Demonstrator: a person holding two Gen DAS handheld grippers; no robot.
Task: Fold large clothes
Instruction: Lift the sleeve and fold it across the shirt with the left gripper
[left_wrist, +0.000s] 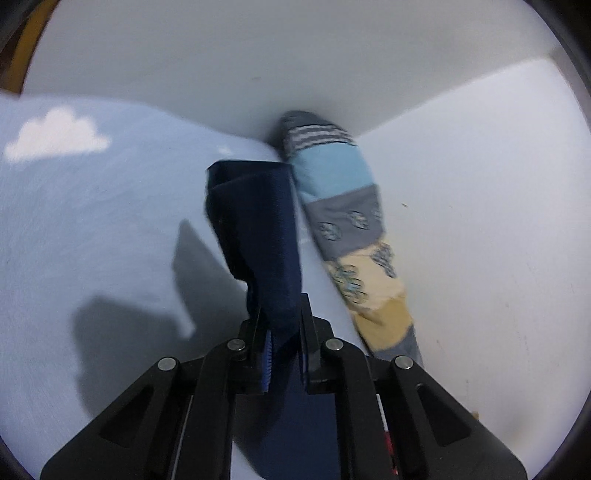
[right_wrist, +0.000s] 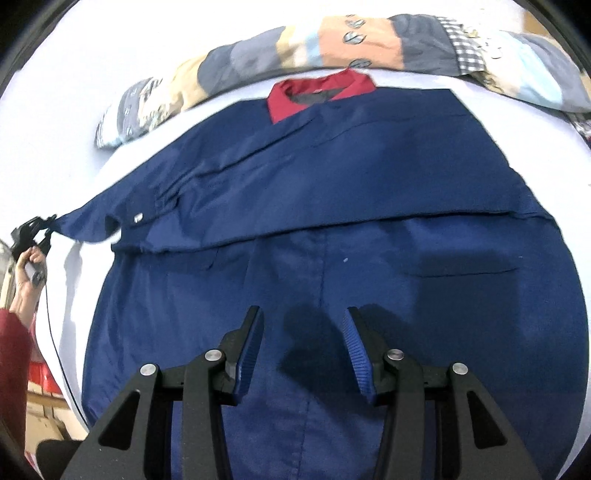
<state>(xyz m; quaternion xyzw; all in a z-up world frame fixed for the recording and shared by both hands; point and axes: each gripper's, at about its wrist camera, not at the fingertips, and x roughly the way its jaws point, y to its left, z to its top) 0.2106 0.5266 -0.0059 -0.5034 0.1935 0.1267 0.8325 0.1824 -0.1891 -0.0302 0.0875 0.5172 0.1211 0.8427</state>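
Observation:
A large navy blue shirt (right_wrist: 332, 192) with a red collar (right_wrist: 317, 92) lies spread on a pale bed sheet (right_wrist: 55, 110). Its top part is folded over the lower part. My right gripper (right_wrist: 303, 328) is open and empty, just above the shirt's lower middle. My left gripper (left_wrist: 282, 314) is shut on the navy sleeve end (left_wrist: 258, 221), which stands up between its fingers. In the right wrist view the left gripper (right_wrist: 44, 229) holds that sleeve stretched out at the far left.
A patchwork quilt roll (right_wrist: 332, 40) lies along the far side of the shirt; it also shows in the left wrist view (left_wrist: 343, 221) against a white wall (left_wrist: 221, 55). The light blue sheet has a white cloud print (left_wrist: 55, 136). Red boxes (right_wrist: 40, 380) stand beside the bed.

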